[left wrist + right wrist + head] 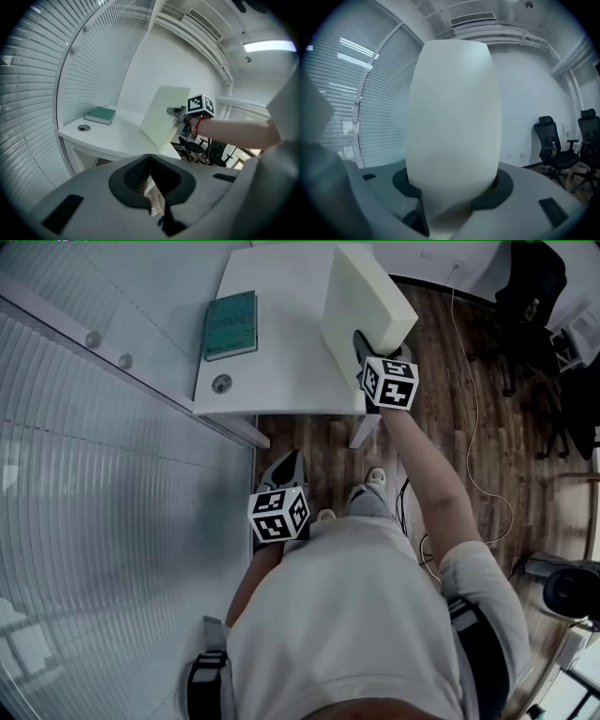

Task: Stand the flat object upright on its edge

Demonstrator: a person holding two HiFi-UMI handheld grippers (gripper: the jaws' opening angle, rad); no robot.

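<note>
A thick white foam slab (361, 296) stands tilted on its long edge at the right side of the white table (281, 371). My right gripper (364, 348) is shut on the slab's near end, one jaw on each face. In the right gripper view the slab (452, 117) rises between the jaws and fills the middle. In the left gripper view the slab (161, 117) leans on the table with the right gripper (176, 111) at its right edge. My left gripper (284, 465) hangs below the table's front edge, close to the person's body, shut and holding nothing (150, 157).
A green book (231, 324) lies at the table's back left, with a round cable hole (221, 383) near the front left corner. Window blinds run along the left. Black office chairs (530, 296) and a white cable (473, 409) are on the wood floor to the right.
</note>
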